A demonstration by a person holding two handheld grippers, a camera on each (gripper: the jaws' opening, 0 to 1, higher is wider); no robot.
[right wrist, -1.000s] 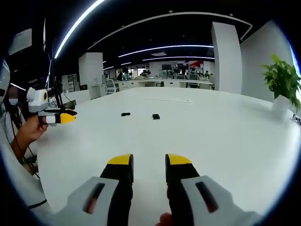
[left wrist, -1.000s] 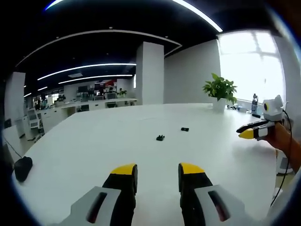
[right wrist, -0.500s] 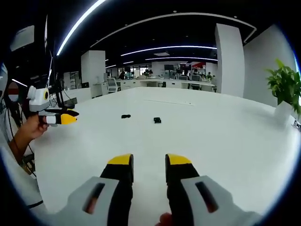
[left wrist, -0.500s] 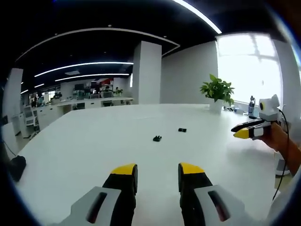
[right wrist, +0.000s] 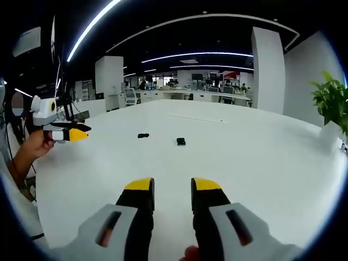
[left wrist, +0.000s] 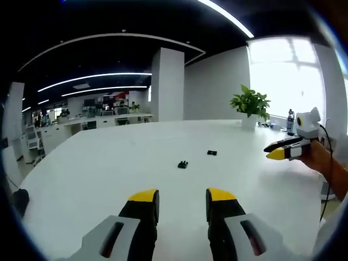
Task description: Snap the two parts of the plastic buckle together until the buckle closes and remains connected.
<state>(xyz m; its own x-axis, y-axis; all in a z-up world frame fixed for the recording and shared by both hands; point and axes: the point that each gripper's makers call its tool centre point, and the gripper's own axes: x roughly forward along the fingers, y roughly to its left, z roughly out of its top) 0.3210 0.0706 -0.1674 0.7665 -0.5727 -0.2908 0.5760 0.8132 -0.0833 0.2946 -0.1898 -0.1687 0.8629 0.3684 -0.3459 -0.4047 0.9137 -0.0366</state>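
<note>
2 buckle halves apart, both of our grippers empty

The 2 buckle parts (left wrist: 183, 163) (left wrist: 212, 153) lay apart, far out on the white table (left wrist: 98, 174); our left gripper (left wrist: 182, 197) and right gripper (right wrist: 172, 186) hung near us, jaws apart. We judged the tiny pieces could skid if pinched off-centre.

A broad white table (left wrist: 98, 174) runs toward an open-plan office — a white square pillar (left wrist: 167, 84) at twelve o'clock, a potted plant (left wrist: 251, 104) and a bright window (left wrist: 283, 76) at two o'clock — under curved ceiling light strips (right wrist: 196, 54).
</note>
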